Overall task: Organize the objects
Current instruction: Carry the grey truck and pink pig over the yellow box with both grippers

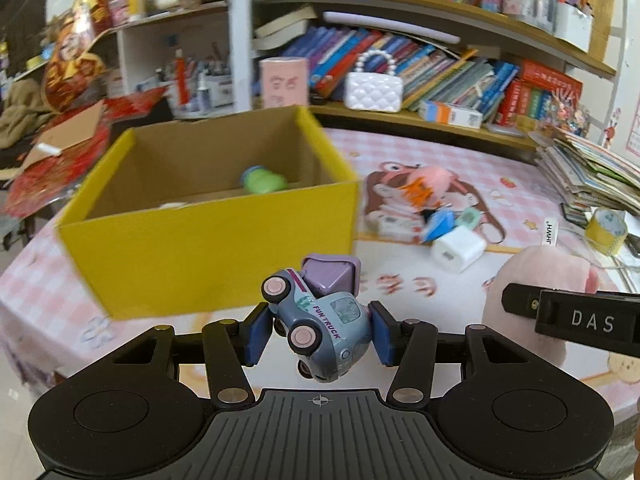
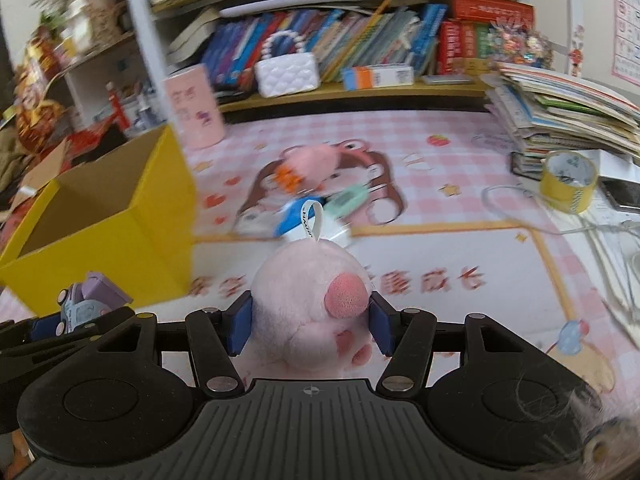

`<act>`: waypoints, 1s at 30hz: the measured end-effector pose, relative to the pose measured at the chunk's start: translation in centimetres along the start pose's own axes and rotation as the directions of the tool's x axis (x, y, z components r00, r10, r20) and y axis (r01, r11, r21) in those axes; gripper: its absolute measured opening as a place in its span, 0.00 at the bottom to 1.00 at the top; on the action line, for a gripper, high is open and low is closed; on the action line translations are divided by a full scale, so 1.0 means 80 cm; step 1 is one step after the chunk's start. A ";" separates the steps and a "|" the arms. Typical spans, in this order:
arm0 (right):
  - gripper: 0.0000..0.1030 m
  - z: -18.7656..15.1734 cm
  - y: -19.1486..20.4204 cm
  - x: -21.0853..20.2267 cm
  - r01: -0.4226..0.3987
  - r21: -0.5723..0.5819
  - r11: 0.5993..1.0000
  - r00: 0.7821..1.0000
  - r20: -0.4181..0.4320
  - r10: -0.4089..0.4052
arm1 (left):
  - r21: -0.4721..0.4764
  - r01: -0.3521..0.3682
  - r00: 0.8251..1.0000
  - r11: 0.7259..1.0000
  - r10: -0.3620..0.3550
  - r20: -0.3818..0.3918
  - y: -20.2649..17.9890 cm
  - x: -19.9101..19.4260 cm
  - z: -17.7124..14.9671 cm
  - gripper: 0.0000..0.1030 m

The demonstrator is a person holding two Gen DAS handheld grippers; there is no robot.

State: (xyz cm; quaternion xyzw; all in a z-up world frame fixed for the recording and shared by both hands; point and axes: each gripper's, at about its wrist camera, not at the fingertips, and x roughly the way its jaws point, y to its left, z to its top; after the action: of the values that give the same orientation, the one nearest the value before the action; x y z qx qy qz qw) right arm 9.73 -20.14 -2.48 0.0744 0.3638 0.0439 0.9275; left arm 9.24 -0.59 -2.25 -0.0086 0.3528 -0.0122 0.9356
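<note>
The left gripper [image 1: 320, 334] has its blue-padded fingers [image 1: 256, 334] clenched on a small grey-blue toy truck with pink wheels and a lilac bin [image 1: 320, 312], held tilted above the pink checked tabletop [image 1: 460, 160]. An open yellow cardboard box [image 1: 208, 240] sits beyond at 11 o'clock, with a green round toy [image 1: 264, 180] inside. The right gripper [image 2: 310, 326] grasps a pink plush pig with a white loop tag [image 2: 308, 300]. At 12 o'clock from it lies a loose pile of small toys [image 2: 316, 204], and at 2 o'clock a yellow tape roll [image 2: 568, 180]. A white quilted handbag with a pearl handle [image 2: 286, 72] stands on the bookshelf [image 2: 360, 90].
</note>
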 end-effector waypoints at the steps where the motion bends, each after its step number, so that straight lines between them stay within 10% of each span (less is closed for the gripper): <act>1: 0.54 -0.005 0.011 -0.003 -0.009 -0.010 1.000 1.000 -0.003 0.009 | -0.005 -0.007 1.000 1.000 0.007 -0.002 0.008 -0.005 -0.004 0.49; 30: 0.54 -0.064 0.184 -0.046 -0.117 -0.096 0.988 0.992 0.030 0.120 | -0.050 -0.069 0.992 0.996 0.073 0.100 0.157 -0.099 -0.043 0.49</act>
State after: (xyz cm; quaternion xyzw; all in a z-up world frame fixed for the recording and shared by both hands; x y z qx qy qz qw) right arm 3.19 -5.57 -1.23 0.0528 0.3394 0.1147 0.9321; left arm 1.22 12.18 0.05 -0.0182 0.3048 0.0297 0.9518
